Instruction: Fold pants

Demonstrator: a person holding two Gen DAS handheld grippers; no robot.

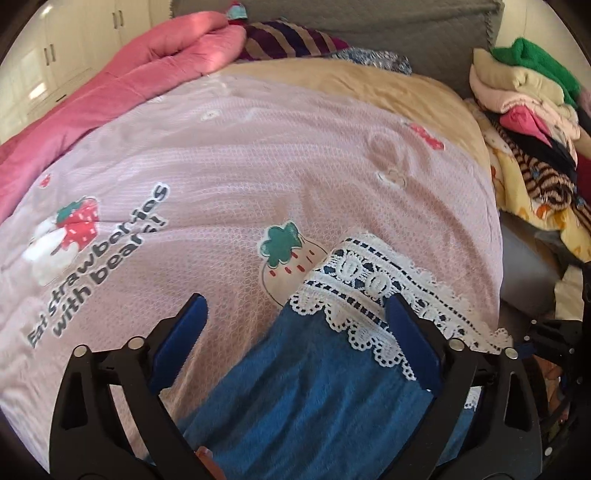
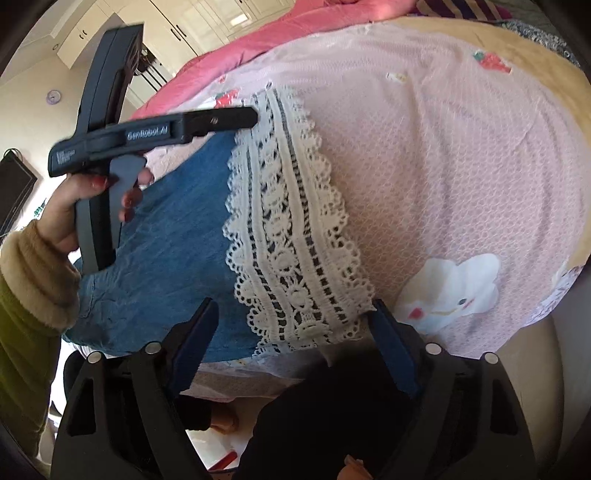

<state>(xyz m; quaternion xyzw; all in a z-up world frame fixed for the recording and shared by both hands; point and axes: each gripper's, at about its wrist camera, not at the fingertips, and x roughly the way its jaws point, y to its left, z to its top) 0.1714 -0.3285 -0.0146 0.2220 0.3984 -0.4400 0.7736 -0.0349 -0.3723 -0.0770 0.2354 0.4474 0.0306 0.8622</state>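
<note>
Blue denim pants (image 1: 314,380) with a wide white lace hem (image 1: 369,280) lie flat on a pink strawberry-print bed cover (image 1: 221,155). My left gripper (image 1: 295,317) is open, its blue-padded fingers (image 1: 192,321) standing on either side of one edge of the leg near the hem. In the right wrist view the same pants (image 2: 173,251) and lace hem (image 2: 291,221) stretch across the cover. My right gripper (image 2: 295,321) is open over the near end of the lace, at the bed's edge. The left gripper (image 2: 247,118), held by a hand (image 2: 66,206), points at the far end of the hem.
A bright pink quilt (image 1: 155,62) is bunched along the far left of the bed, with a beige sheet (image 1: 388,88) behind the cover. A heap of mixed clothes (image 1: 535,129) sits at the right. White cupboards (image 2: 192,33) stand beyond the bed.
</note>
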